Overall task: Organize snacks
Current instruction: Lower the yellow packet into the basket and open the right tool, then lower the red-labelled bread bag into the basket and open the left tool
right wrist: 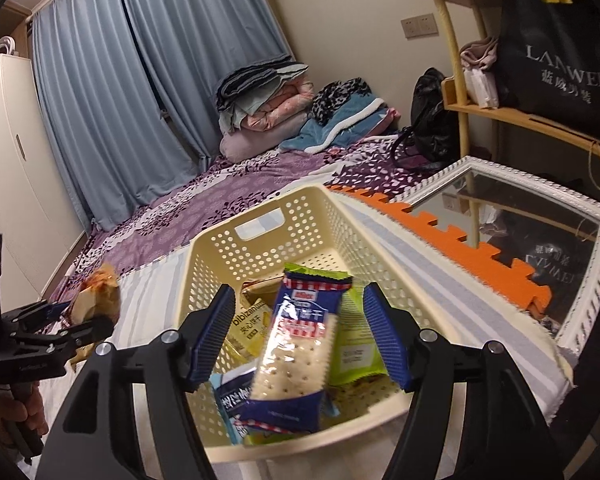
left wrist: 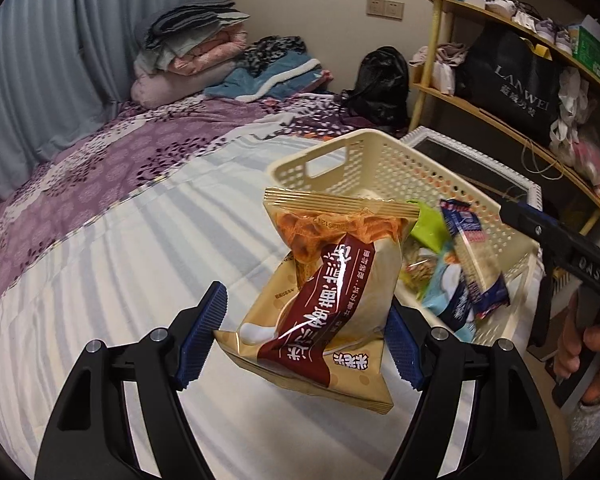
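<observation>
left gripper clamps snack bag upright, top tilted away – right gripper parted over basket.

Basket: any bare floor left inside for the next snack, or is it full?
The basket has bare perforated floor at its far end, below the handle cutout. The near half is crowded: cracker pack, green packet and yellow packet overlap there.

basket: 1 | snack packets in basket: about 5 | tan snack bag: 1
</observation>
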The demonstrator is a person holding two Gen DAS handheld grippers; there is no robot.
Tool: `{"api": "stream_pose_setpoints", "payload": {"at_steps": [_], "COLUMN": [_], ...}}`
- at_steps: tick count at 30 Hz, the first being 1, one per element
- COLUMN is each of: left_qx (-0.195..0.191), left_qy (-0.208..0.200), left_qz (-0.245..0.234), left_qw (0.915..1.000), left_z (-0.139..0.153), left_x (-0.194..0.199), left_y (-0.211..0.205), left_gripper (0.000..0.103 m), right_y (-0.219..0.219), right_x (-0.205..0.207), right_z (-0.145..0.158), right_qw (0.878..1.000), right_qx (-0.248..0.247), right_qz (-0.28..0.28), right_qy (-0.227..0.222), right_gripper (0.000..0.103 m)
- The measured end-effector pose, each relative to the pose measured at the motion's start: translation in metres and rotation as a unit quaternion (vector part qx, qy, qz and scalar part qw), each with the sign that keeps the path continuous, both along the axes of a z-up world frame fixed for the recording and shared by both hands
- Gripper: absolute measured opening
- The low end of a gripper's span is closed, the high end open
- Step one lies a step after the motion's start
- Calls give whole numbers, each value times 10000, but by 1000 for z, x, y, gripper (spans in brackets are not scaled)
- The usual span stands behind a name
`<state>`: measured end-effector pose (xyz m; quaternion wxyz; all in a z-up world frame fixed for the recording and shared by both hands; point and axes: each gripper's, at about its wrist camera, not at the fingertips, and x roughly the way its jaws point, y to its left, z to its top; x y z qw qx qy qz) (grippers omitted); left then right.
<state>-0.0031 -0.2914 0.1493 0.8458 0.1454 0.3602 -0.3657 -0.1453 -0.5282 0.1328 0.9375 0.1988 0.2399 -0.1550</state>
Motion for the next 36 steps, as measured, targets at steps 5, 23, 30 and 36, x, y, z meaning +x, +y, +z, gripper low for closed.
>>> {"api": "stream_pose_setpoints", "payload": {"at_steps": [5,23,30,36], "left_qx": [-46,91,97,126], "left_qy": [137,-114,-148,-174], "left_qz": [-235,-580,-595,-625], "left_qw": [9996,9982,9981,9978], "left_z": [-2,3,3,3], "left_x": [1,-9,-8,-9], "left_y": [-37,-94,-101,-109], "left_gripper": [76,76,76,76], "right_y": [-6,-25,-28,-30], "right_x": [-17,-42,-48,-53], "right_z": [-3,-6,-7,-9], "right_qw": [9999,9993,9990,9988], "right_qx": [-1,5,-1,2], "right_qz": [-122,-385,-449,-499], "right_qy": [26,-22,7,24], "right_gripper": [66,68,69,69]}}
